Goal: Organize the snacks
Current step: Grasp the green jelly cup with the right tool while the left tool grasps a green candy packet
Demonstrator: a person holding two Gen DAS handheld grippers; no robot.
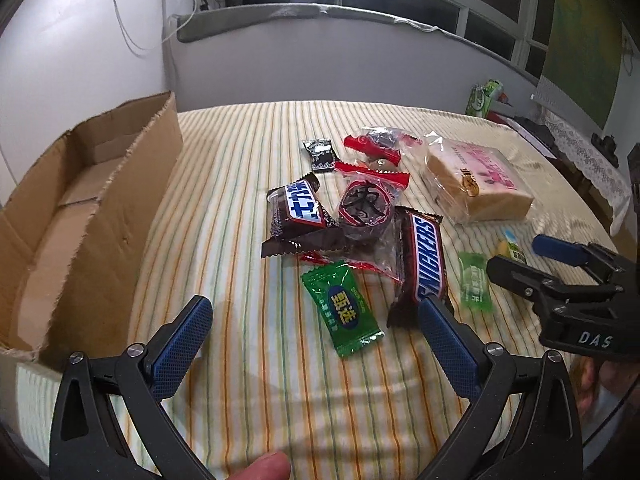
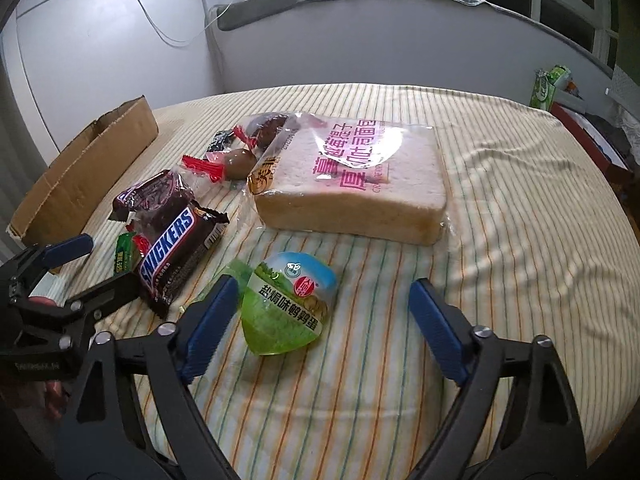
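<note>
Snacks lie scattered on a striped tablecloth (image 1: 224, 208). My left gripper (image 1: 316, 316) is open and empty above a green candy (image 1: 344, 312), with a Snickers bar (image 1: 426, 260) by its right finger. A smaller Snickers (image 1: 300, 208), a dark round cake (image 1: 366, 204), red-wrapped sweets (image 1: 372, 144) and a bagged bread slice (image 1: 476, 180) lie beyond. My right gripper (image 2: 320, 300) is open and empty around a green quail-egg pack (image 2: 290, 300). The bread (image 2: 352, 176) and Snickers bar (image 2: 172, 248) show in the right wrist view too.
An open cardboard box (image 1: 80, 208) stands at the table's left edge; it also shows in the right wrist view (image 2: 84, 172). A light green candy (image 1: 474, 282) lies near the right gripper (image 1: 516, 260). A green pack (image 1: 482, 98) and clutter sit beyond the table at right.
</note>
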